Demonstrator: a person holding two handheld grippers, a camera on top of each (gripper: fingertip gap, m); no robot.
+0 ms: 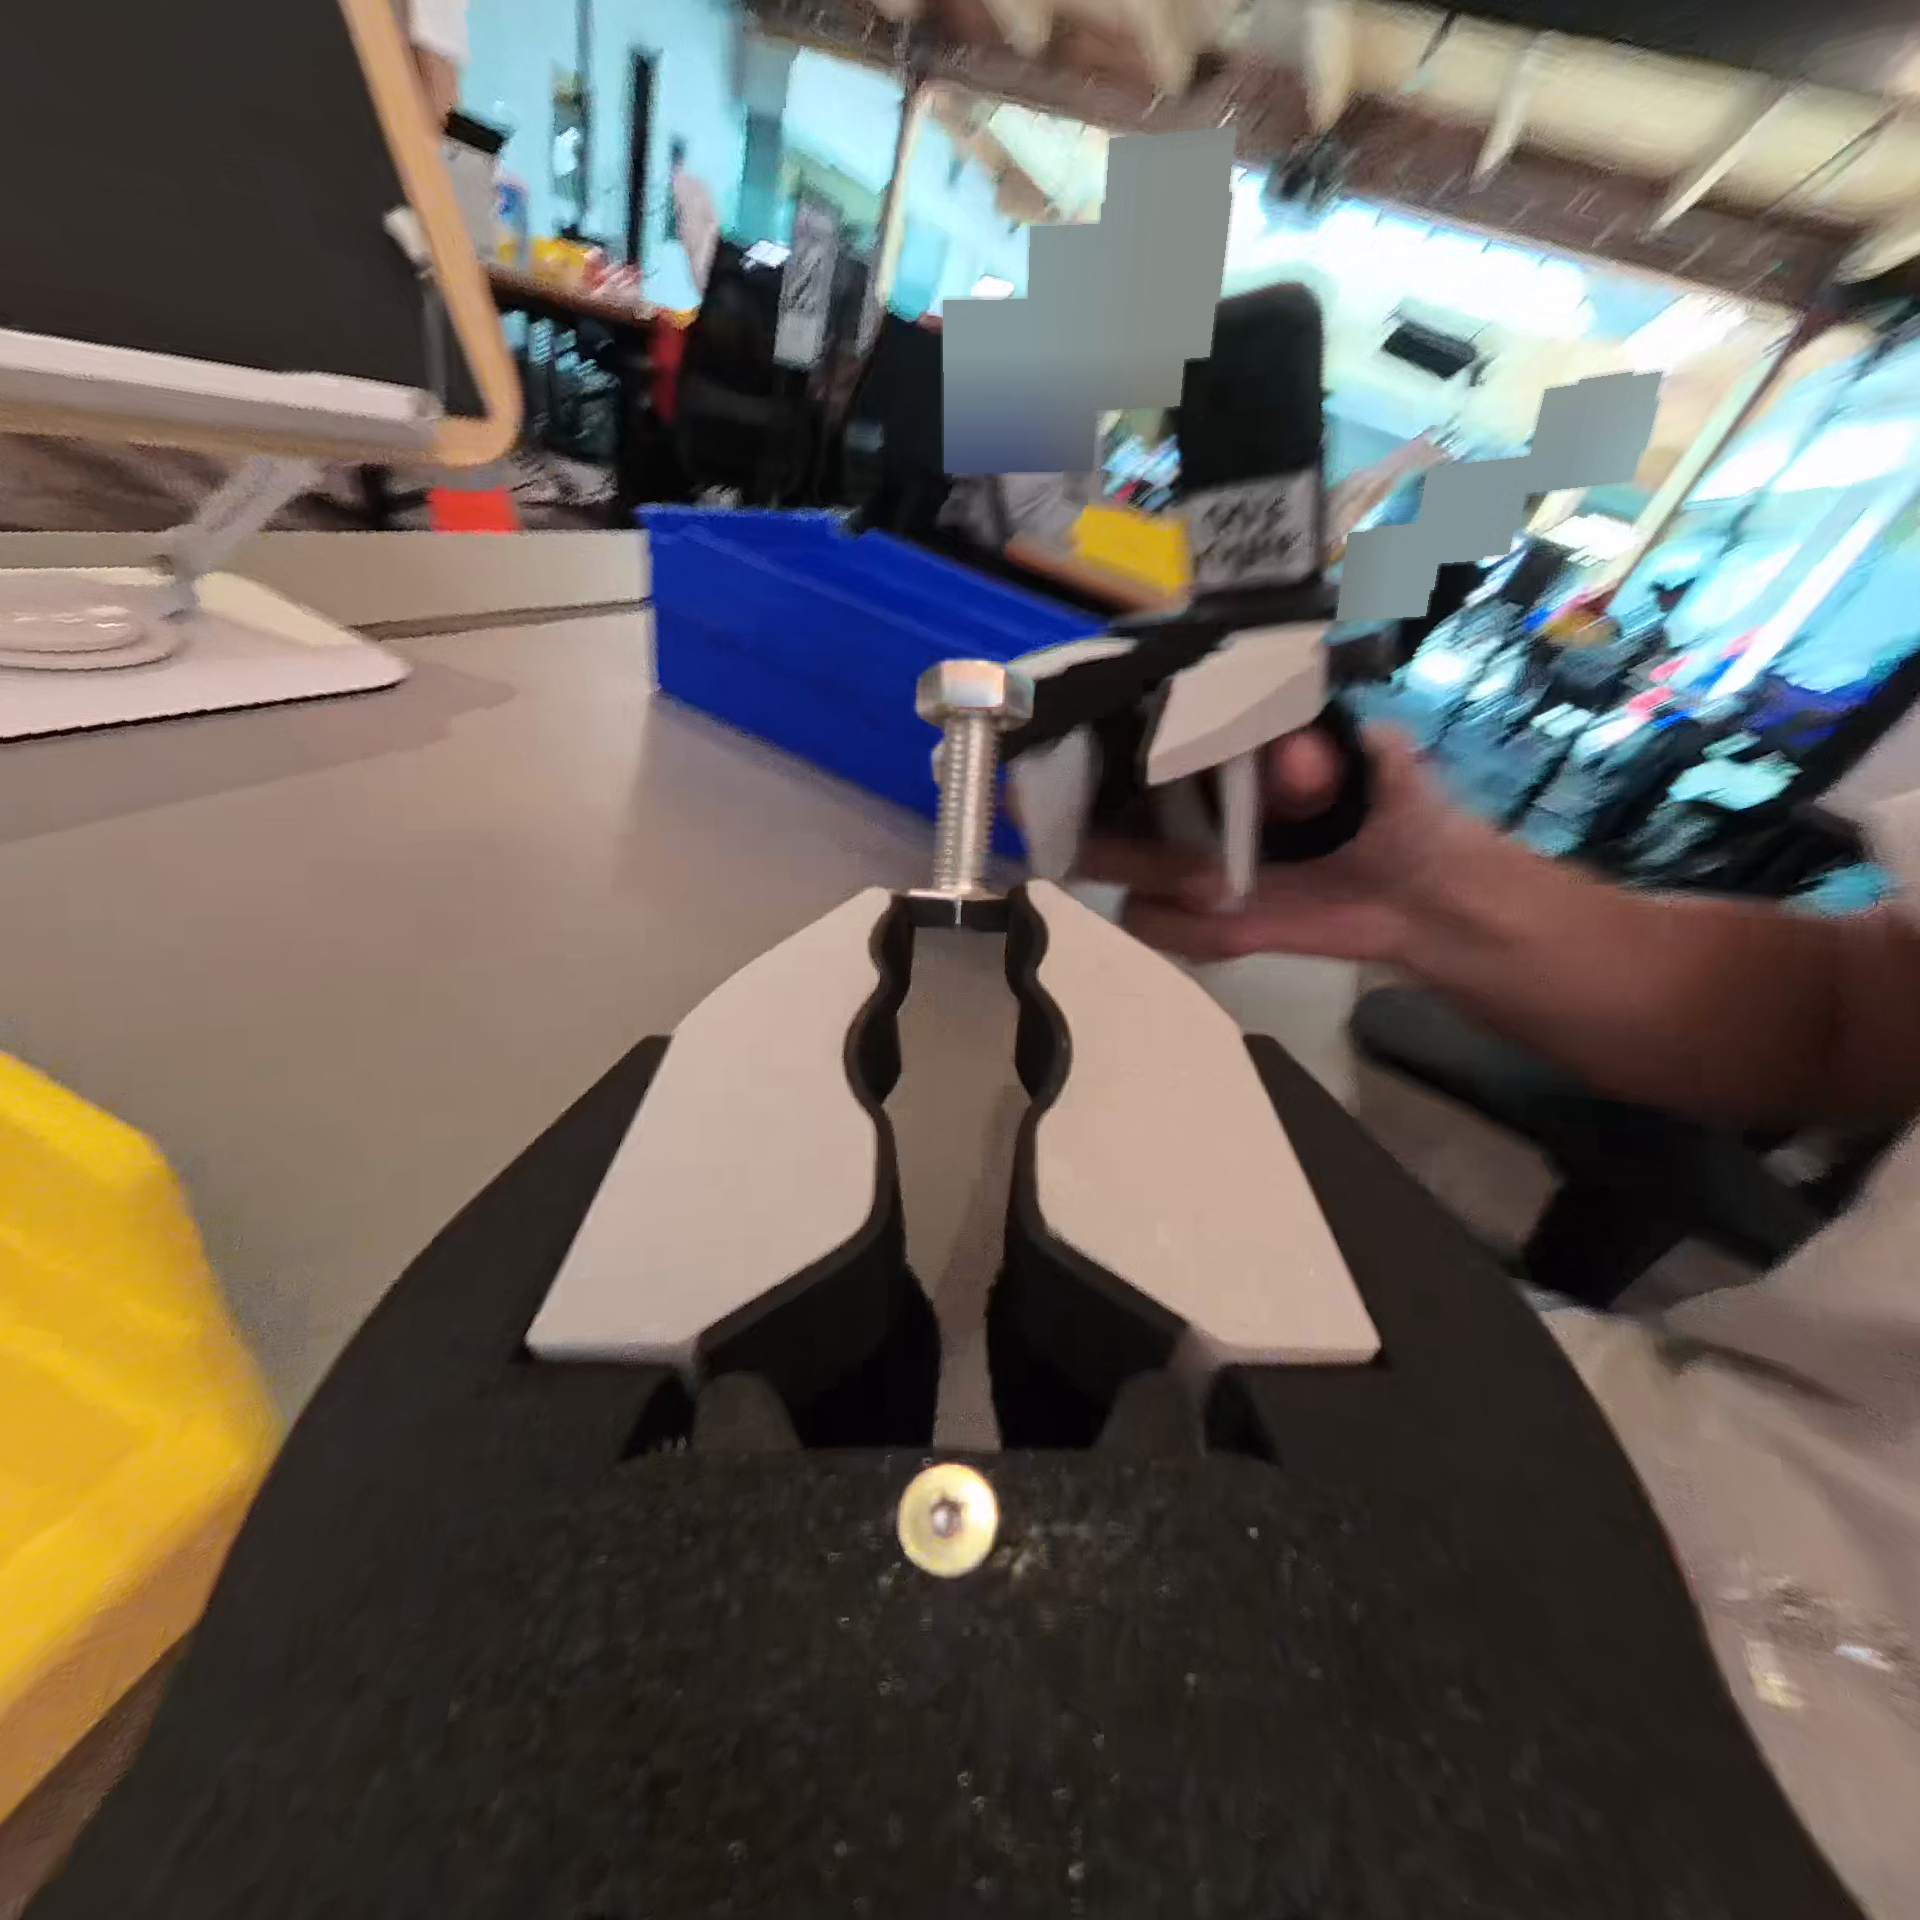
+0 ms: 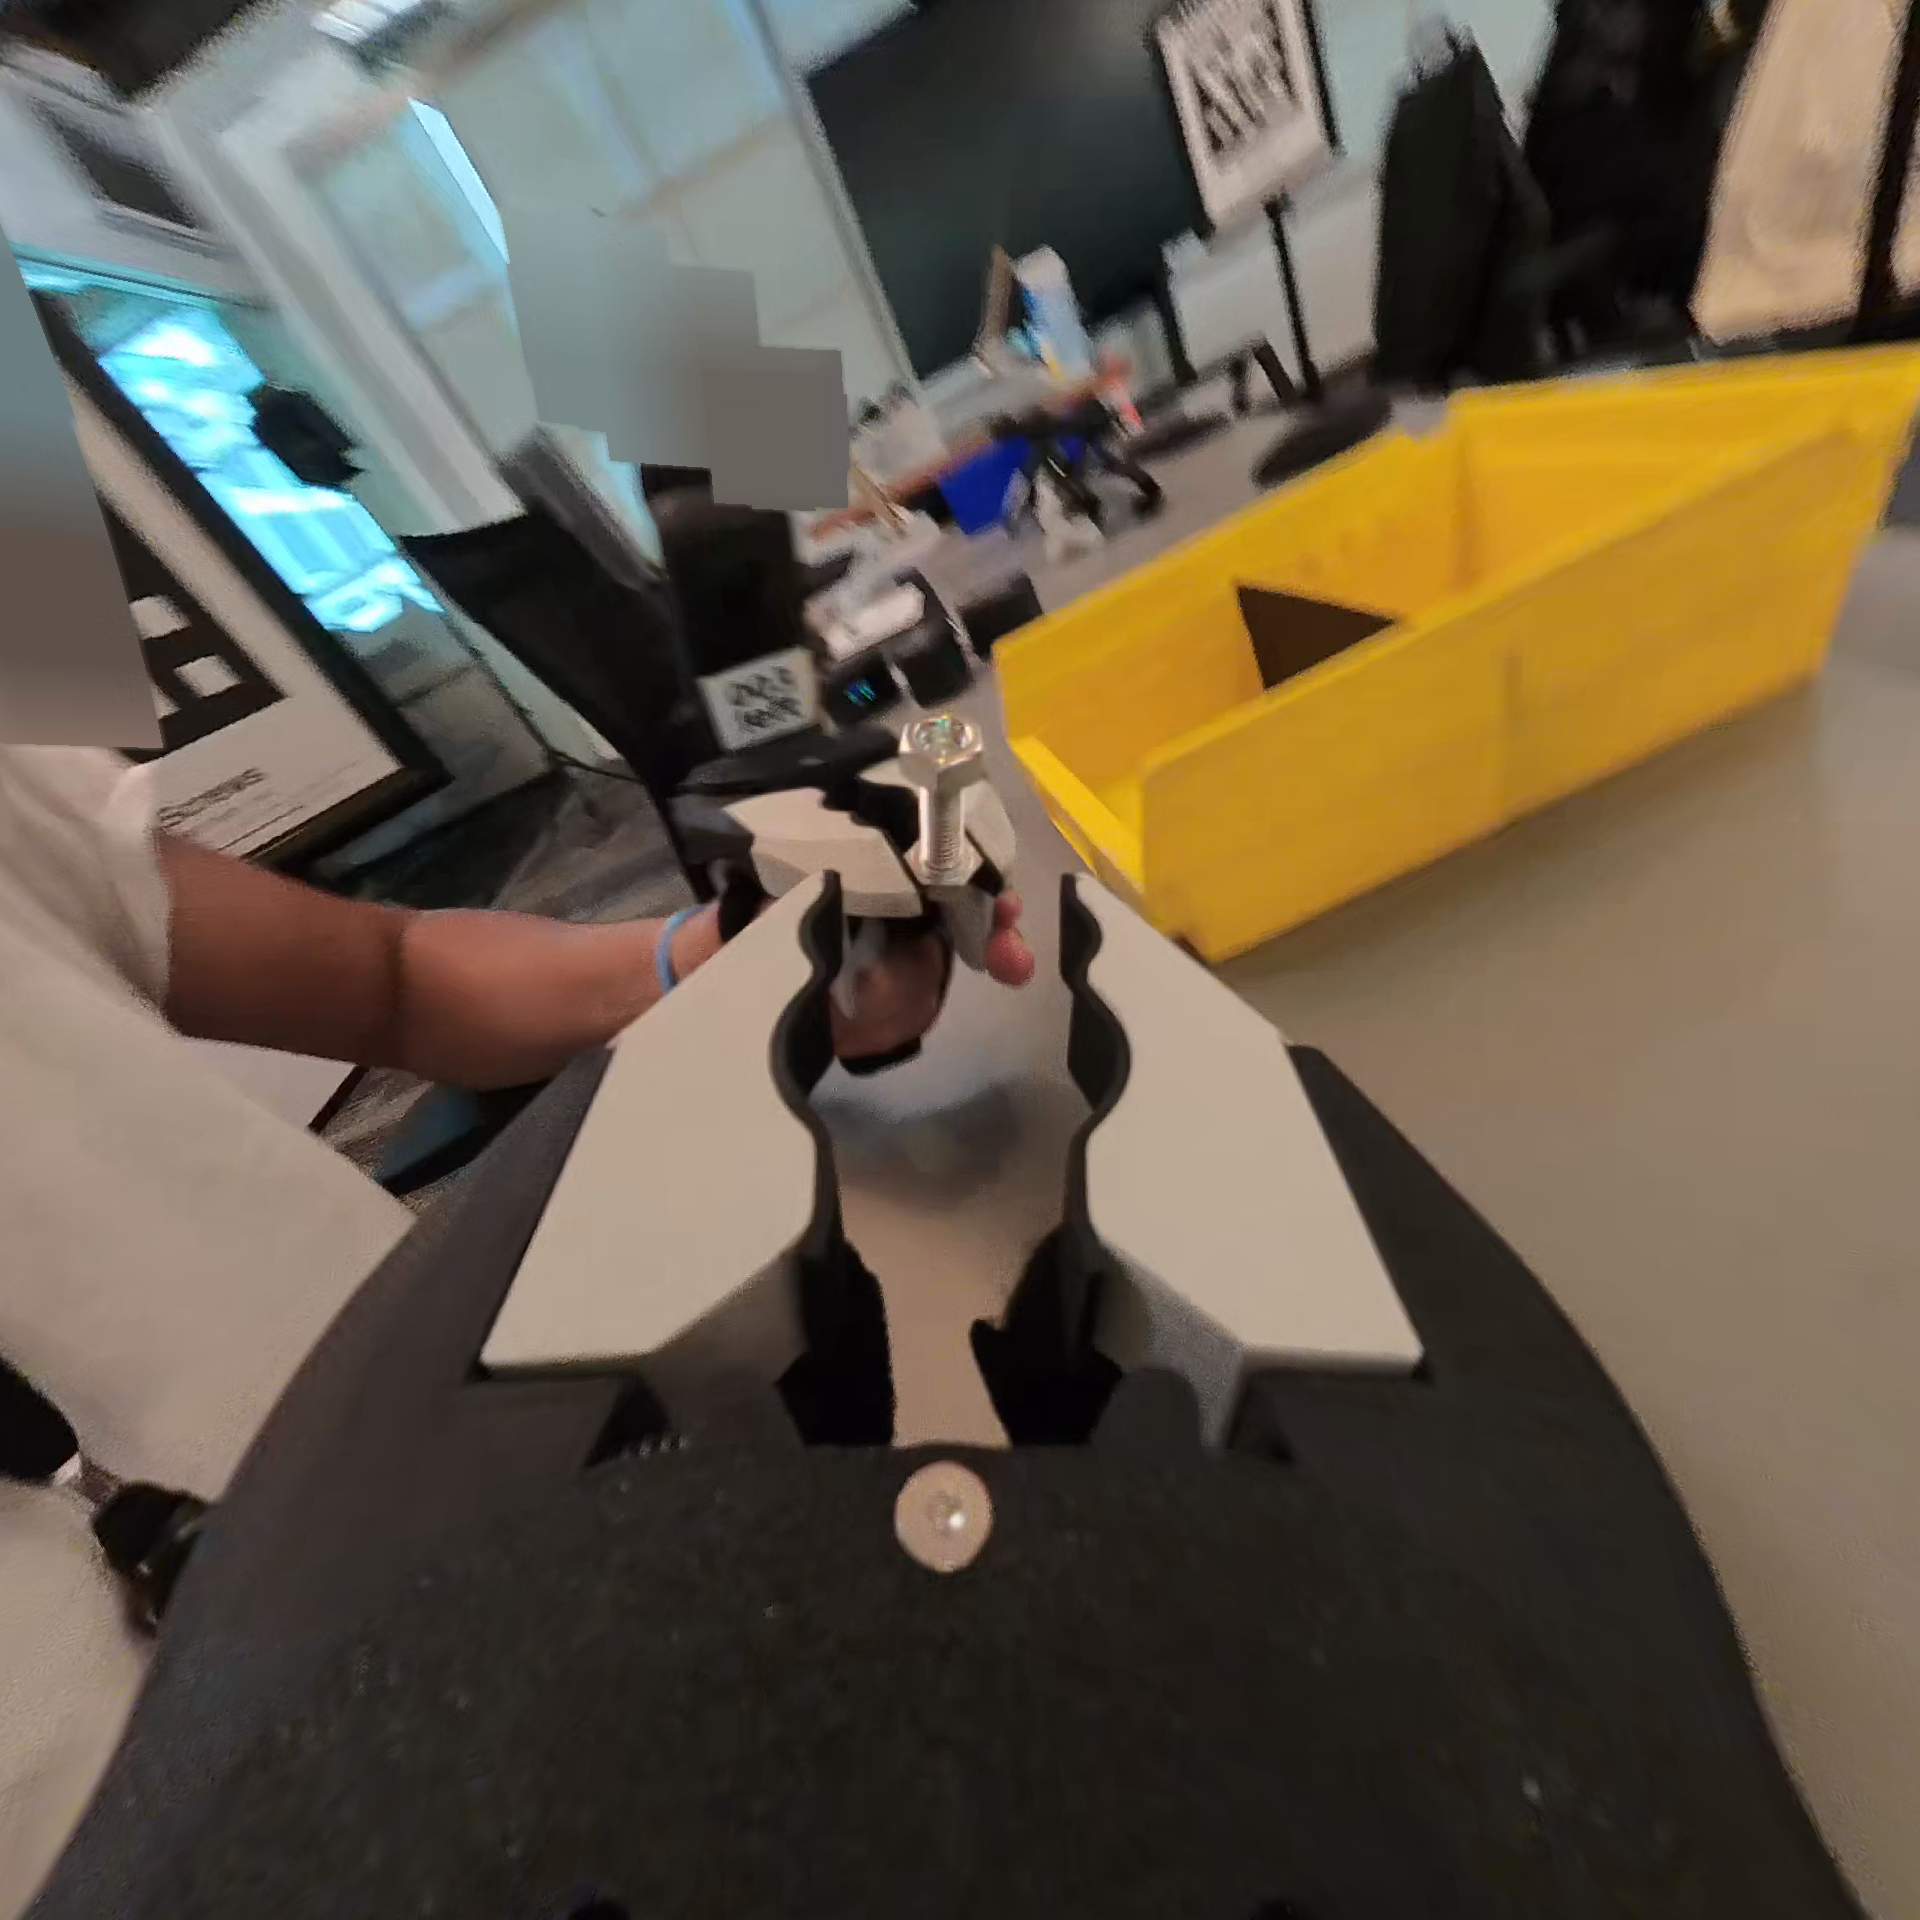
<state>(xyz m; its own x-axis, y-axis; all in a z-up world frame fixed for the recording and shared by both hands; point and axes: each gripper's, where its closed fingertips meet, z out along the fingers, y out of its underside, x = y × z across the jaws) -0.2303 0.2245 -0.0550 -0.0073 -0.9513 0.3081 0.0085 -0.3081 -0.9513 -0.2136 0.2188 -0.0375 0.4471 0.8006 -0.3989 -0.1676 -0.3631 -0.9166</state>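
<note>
My left gripper (image 1: 958, 914) is shut on the lower end of a silver hex bolt (image 1: 964, 779), at a thin nut (image 1: 956, 906). It holds the bolt upright, head up, above the grey table (image 1: 416, 883). My right gripper (image 2: 948, 894) is open and empty, with its jaws wide apart and pointed at the bolt (image 2: 938, 800). In the left wrist view the right gripper (image 1: 1132, 758) sits just right of the bolt head, held by a hand (image 1: 1351, 894). In the right wrist view the left gripper (image 2: 940, 878) shows beyond my fingertips, clamped on the bolt.
A blue bin (image 1: 810, 644) stands on the table behind the bolt. A yellow bin (image 1: 94, 1299) is at the near left and also shows in the right wrist view (image 2: 1455, 675). A monitor on a white stand (image 1: 208, 260) is at the far left. A person's forearm (image 2: 468, 966) reaches in. My two grippers' fingertips are within a few centimetres of each other.
</note>
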